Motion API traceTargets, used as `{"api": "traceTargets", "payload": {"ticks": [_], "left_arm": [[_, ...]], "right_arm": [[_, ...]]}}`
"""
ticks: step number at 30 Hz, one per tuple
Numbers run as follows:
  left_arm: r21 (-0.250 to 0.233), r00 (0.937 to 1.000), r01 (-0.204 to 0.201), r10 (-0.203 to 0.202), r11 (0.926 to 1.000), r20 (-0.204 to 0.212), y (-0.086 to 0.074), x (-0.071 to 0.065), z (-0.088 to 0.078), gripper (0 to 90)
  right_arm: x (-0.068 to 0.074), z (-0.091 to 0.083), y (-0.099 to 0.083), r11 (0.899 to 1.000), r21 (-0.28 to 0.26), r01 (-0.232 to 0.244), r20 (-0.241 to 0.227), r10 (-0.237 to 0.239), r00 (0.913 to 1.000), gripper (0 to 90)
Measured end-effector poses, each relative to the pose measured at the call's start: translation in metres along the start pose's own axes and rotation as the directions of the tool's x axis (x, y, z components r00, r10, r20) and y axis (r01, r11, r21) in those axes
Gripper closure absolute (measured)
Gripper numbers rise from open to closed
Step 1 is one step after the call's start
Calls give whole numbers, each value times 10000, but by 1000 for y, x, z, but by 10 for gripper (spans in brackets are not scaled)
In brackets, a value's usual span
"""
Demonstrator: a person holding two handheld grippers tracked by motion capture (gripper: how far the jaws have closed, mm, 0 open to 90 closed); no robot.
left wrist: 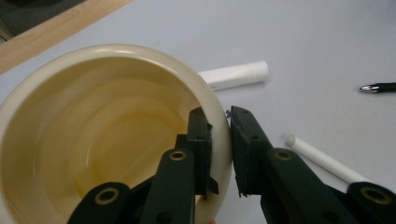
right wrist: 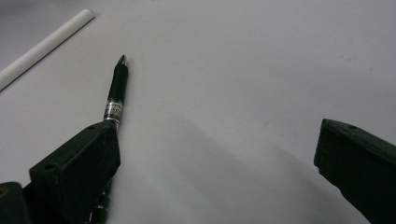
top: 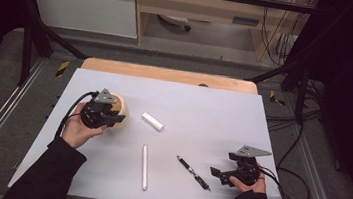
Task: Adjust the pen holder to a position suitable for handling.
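A cream-coloured cup [left wrist: 93, 135] sits at the left of the white table top [top: 213, 114]. My left gripper [left wrist: 219, 149] is shut on its rim, one jaw inside the cup and one outside; from above, that left gripper [top: 112, 117] hides most of the cup [top: 121, 108]. Near the front right edge my right gripper [top: 220, 176] is held open just over the table, nothing between its jaws. A black pen [top: 193, 172] lies just left of it, and in the right gripper view the pen [right wrist: 116, 91] runs under the left jaw.
A short white tube [top: 153, 121] lies right of the cup, and a long white stick [top: 144, 167] lies at the front middle. A wooden strip [top: 167, 73] borders the far edge. Cables trail off the table's right side.
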State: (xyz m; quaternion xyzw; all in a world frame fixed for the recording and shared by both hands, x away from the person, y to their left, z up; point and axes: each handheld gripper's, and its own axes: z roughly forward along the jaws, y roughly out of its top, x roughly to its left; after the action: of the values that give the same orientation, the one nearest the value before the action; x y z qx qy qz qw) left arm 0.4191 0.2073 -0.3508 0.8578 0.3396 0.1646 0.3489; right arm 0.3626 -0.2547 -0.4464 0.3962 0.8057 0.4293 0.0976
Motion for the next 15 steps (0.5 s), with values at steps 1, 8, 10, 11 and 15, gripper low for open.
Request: {"api": "traceTargets", "payload": {"ticks": [1, 8, 10, 11, 15], "left_arm": [[27, 10000, 16, -16, 10000, 41, -1, -3, 0, 782], [151, 9993, 51, -57, 9999, 357, -6, -20, 3, 782], [183, 9991, 114, -121, 9998, 408, -8, -23, 4, 782], [192, 9989, 156, -164, 9997, 444, -9, -24, 6, 782], [299, 9980, 316, -332, 9991, 541, -12, -30, 10, 782]], "right_arm": [[0, 0, 0, 10000, 0, 10, 0, -10, 10000, 10], [0, 0, 0, 10000, 22, 16, 3, -16, 10000, 10], [0, 0, 0, 10000, 19, 31, 5, -32, 10000, 10], [0, 0, 0, 10000, 16, 31, 6, -31, 10000, 10], [0, 0, 0, 10000, 35, 25, 6, -26, 10000, 10]]}}
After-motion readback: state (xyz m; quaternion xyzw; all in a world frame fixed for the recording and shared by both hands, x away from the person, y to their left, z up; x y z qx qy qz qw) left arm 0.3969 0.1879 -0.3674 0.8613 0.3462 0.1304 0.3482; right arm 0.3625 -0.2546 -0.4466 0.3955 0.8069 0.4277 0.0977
